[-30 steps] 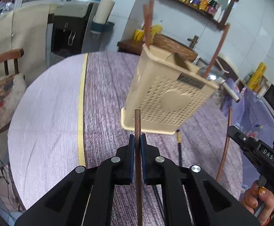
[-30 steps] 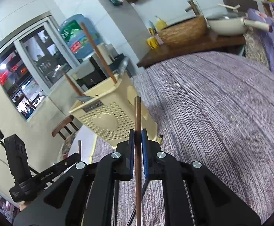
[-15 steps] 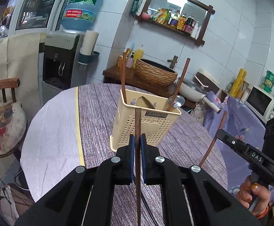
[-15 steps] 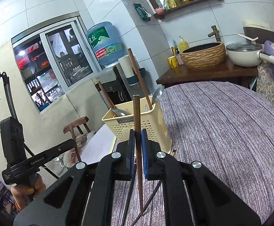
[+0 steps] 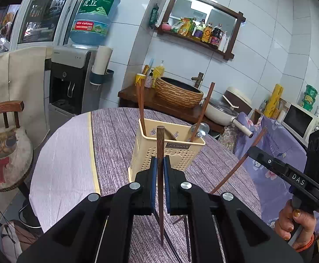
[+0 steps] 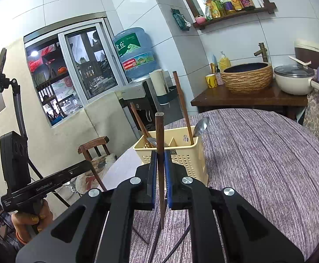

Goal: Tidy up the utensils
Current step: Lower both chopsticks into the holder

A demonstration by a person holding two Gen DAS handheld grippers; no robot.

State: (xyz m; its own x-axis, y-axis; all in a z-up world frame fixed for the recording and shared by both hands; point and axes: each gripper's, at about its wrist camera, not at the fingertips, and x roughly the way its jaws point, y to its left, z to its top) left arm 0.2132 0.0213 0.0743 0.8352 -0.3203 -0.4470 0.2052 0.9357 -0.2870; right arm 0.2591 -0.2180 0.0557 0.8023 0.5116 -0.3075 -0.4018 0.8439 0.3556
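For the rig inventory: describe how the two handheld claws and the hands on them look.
Both are matte black plastic with silver bolts and blue pads on the fingers. The left claw carries white "GenRobot.AI" lettering on its side; the right claw reads "DAS". Each has a boxy black module behind it. The right hand shows gold-painted nails and an orange wristband; the left hand also has gold nails.

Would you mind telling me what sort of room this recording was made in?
Most likely a home kitchen with a dining table. A wall shelf of sauce bottles, a microwave and a lidded pot beside a basin tap all point that way, as does the water dispenser.
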